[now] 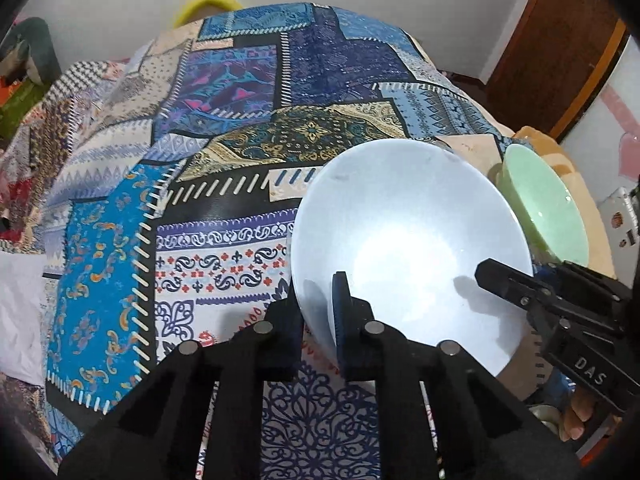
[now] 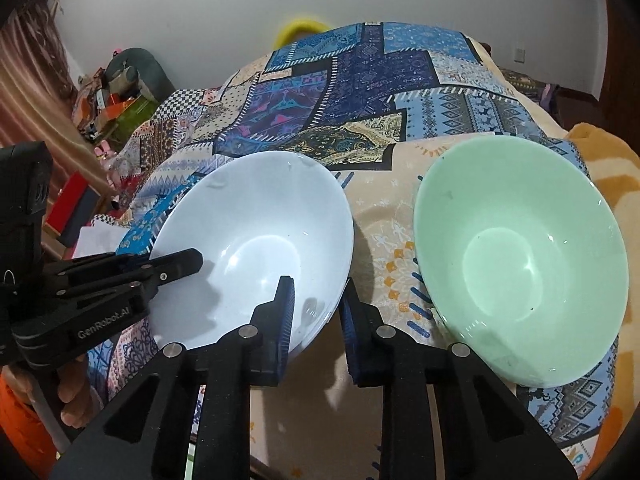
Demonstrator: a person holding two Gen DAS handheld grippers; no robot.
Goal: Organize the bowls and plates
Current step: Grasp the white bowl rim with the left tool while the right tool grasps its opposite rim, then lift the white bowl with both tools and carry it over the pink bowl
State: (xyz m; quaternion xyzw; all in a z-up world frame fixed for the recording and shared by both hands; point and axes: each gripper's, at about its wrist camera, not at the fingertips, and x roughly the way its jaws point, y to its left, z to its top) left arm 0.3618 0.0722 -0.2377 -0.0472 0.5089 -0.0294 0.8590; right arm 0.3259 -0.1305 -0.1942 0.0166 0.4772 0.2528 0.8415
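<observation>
Clearly both tools pinch the same pale blue bowl [image 2: 256,248]: the left tool [image 1: 320,312] is closed on its near-left rim, one ribbed pad inside and one outside, and the right tool [image 2: 316,312] clamps the near-right rim likewise. Smooth, glossy and round, the bowl sits on a patchwork-print bedspread [image 1: 240,120], just beside a mint-green bowl [image 2: 520,264] of similar shape.
</observation>
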